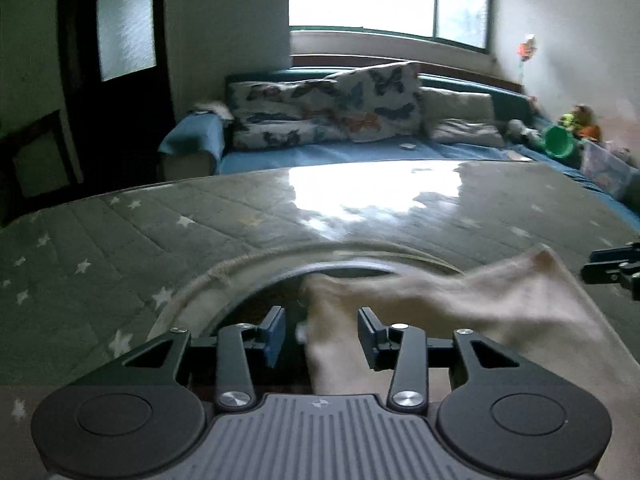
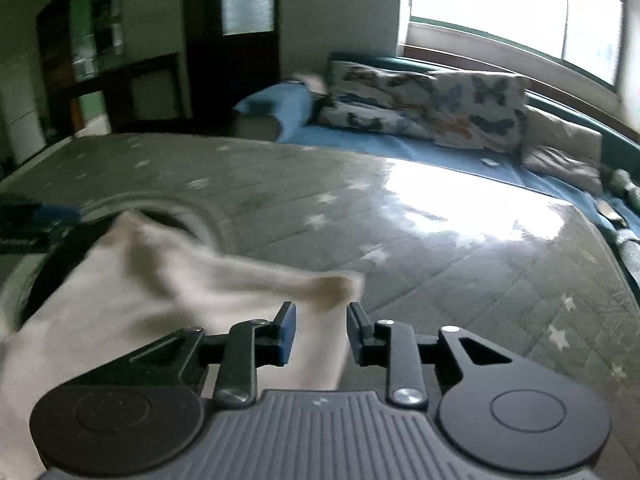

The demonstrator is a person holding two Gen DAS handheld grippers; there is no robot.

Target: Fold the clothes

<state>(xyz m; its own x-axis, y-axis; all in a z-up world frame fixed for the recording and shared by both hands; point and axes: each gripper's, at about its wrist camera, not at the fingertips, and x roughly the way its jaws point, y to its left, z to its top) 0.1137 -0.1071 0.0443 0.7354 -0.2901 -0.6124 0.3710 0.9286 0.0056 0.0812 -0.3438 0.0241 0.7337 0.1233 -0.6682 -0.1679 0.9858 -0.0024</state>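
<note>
Left gripper [image 1: 322, 330]: low centre of the left view; jaws parted, pale cloth [image 1: 460, 300] blurred between them, pads not pressing on it
Right gripper [image 2: 322, 326]: low centre of the right view; jaws parted, cloth corner [image 2: 332, 286] between, ungripped
Cloth: lies over a dark round basket [image 1: 224, 280] on the star-quilted table [image 1: 120, 232]
Left view only: green toy [image 1: 558, 140] at right edge
Right view only: dark shelves [image 2: 92, 40] upper left

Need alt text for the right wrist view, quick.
The right hand-held gripper stands open with a blurred pale garment passing between its pads and trailing left toward a dark round basket. Beyond lies a grey star-print table cover, then a blue sofa with butterfly cushions.
</note>
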